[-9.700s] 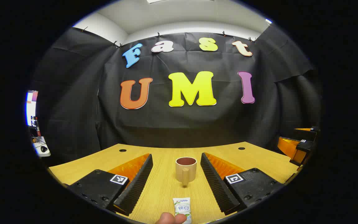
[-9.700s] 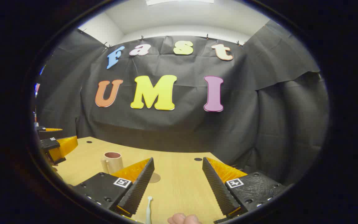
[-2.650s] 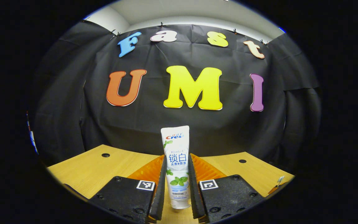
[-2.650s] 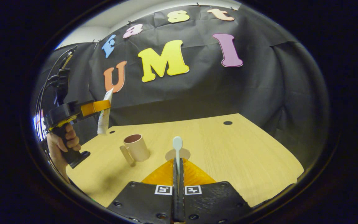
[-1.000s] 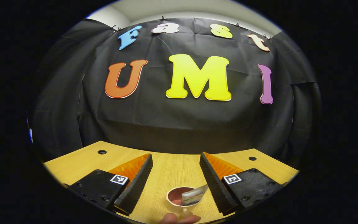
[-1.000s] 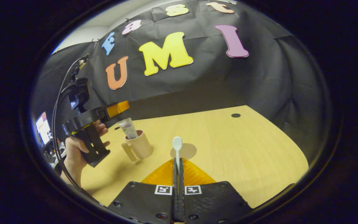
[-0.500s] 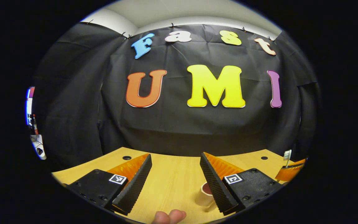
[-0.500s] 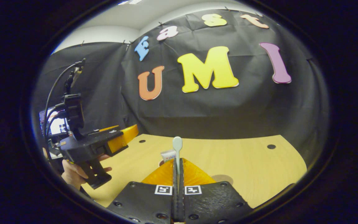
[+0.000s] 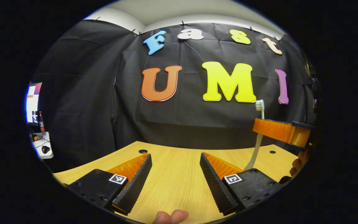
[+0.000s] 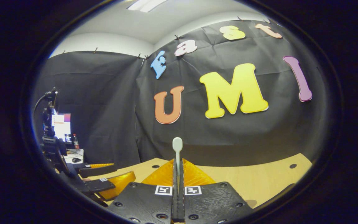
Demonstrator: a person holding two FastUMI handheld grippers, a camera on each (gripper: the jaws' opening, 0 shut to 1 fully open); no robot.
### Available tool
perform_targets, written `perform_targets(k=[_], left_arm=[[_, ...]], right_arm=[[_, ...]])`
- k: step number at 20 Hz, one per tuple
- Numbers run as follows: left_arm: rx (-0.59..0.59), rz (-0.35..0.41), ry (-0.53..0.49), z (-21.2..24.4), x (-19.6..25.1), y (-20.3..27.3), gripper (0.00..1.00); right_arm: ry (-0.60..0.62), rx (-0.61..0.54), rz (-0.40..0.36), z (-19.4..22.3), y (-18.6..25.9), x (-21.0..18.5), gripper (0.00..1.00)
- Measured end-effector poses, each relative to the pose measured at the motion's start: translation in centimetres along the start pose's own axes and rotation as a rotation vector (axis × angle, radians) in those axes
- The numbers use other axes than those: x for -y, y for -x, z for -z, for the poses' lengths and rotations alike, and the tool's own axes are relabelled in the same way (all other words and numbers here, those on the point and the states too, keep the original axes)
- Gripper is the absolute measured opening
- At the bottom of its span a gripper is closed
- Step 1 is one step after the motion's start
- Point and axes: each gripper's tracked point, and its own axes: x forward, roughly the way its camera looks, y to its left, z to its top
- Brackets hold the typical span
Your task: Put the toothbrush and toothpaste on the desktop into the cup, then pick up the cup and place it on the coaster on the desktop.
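Right now I'm clamping the right gripper (image 10: 177,186) on the light, slippery toothbrush (image 10: 177,149) mid-handle, above the desk (image 10: 259,183), left gripper (image 9: 176,174) gaping empty.

One white plastic toothbrush (image 10: 177,149) is showing at frame centre, two grippers, one wooden desktop (image 9: 172,183), one monitor (image 9: 31,102) at left.

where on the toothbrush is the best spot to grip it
The slim handle, below the head, pinched from both sides. The right tool holds the toothbrush so: upright, bristles up, long handle end hanging free below.
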Motion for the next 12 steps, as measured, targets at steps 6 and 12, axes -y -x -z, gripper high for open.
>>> perform_targets(k=[6,12], left_arm=[[-0.013,-0.021,-0.010,0.7,-1.8,0.2,0.98],[-0.027,-0.024,-0.009,1.2,-2.3,0.2,0.98]], right_arm=[[0.048,0.037,0.060,1.4,-3.5,1.7,0.00],[0.114,0.004,0.069,3.1,-3.8,2.5,0.00]])
